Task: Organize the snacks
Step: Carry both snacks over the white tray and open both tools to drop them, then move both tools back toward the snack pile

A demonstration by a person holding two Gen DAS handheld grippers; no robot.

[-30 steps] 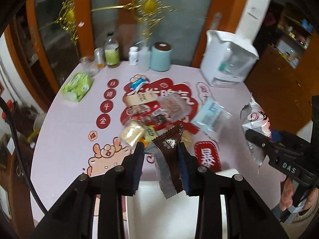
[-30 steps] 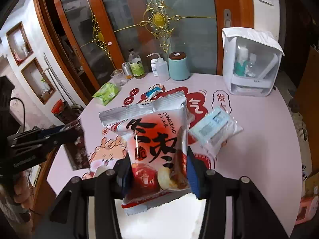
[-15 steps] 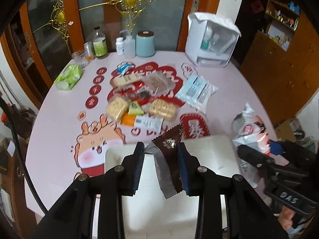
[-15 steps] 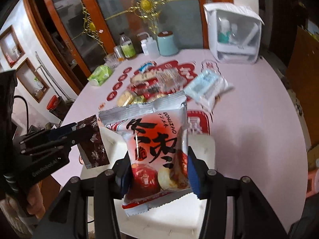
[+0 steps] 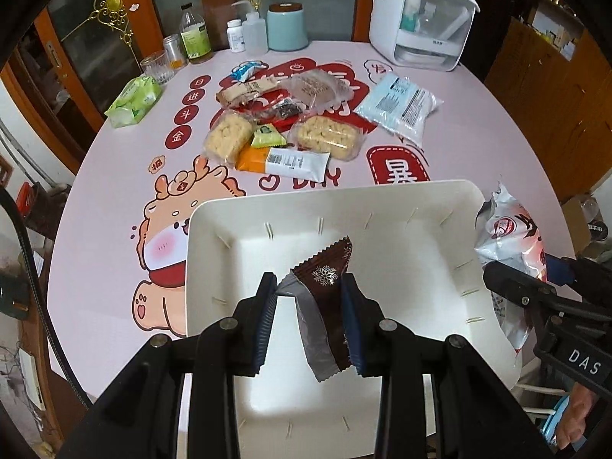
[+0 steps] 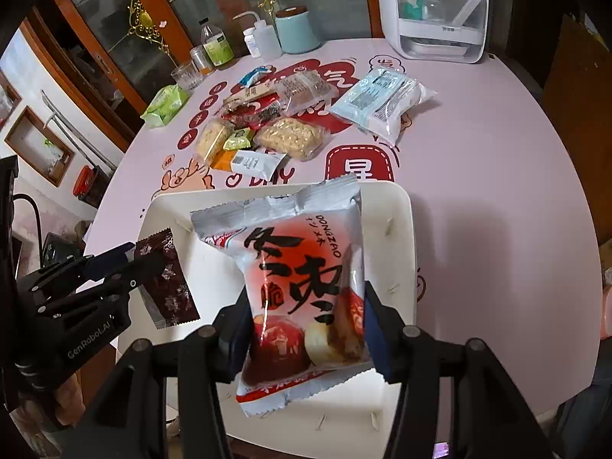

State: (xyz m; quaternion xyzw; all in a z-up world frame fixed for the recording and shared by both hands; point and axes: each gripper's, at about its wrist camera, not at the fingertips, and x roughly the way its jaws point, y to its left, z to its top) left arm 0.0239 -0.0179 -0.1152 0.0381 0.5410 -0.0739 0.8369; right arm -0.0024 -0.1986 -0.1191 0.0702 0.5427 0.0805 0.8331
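- Now the left claw (image 5: 310,298) is clenched on a brown snowflake wrapper (image 5: 325,287), held above the white tray (image 5: 214,229).
- Right claw (image 6: 306,329): jaws have just been widening, though the red-and-white jujube bag (image 6: 302,283) sits between them over the tray.
- Other snacks (image 5: 321,137) lie on the pink counter (image 5: 114,191) beyond.

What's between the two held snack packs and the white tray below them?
Nothing visible. The brown packet in the left gripper and the red jujube bag in the right gripper hang over the white tray, whose visible floor is bare.
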